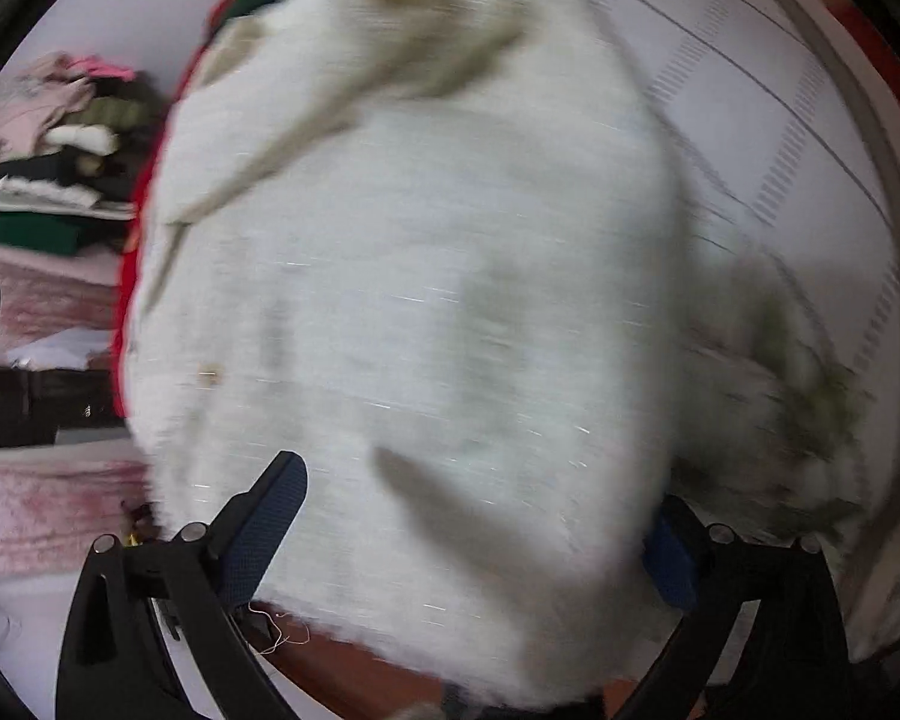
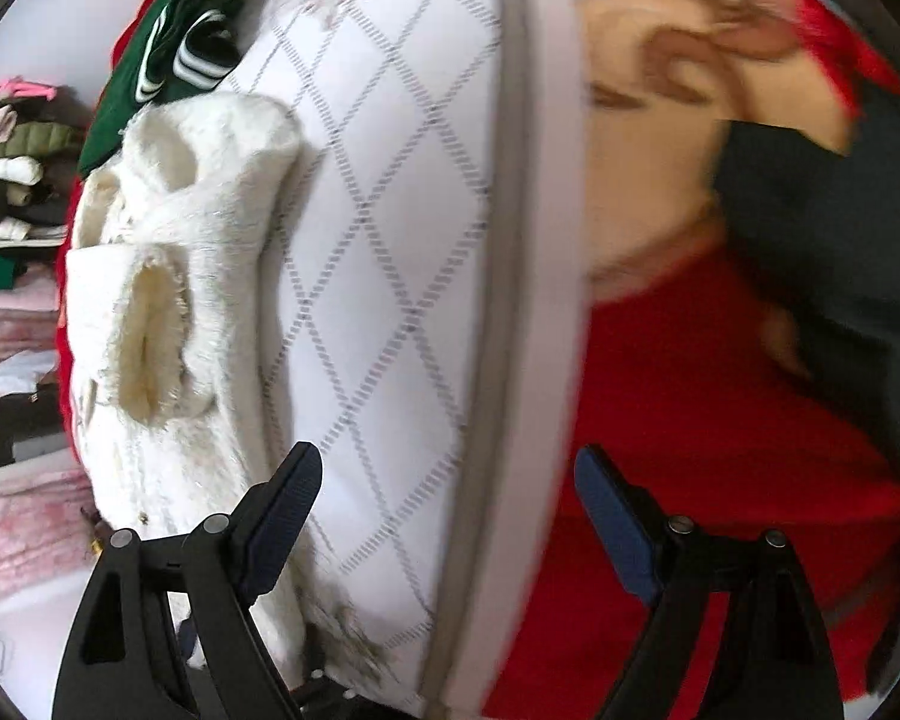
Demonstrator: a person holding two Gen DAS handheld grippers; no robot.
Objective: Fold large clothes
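A bedroom at home: a quilted mattress (image 2: 390,240) with piped edge, a stack of folded clothes (image 2: 12,174) at nine o'clock, pink blankets (image 1: 42,516) below it.

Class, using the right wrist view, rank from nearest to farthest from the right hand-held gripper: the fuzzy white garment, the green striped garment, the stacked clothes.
1. Fuzzy white garment, by the left finger.
2. Green striped garment, beyond it.
3. Stacked clothes, far left.

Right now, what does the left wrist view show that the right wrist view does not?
Only the left wrist view: the left gripper, open, over the blurred white fluffy garment. Only the right wrist view: the right gripper, open, above the mattress edge, and a red fabric. Both: the garment, the quilted mattress and a clothes pile.
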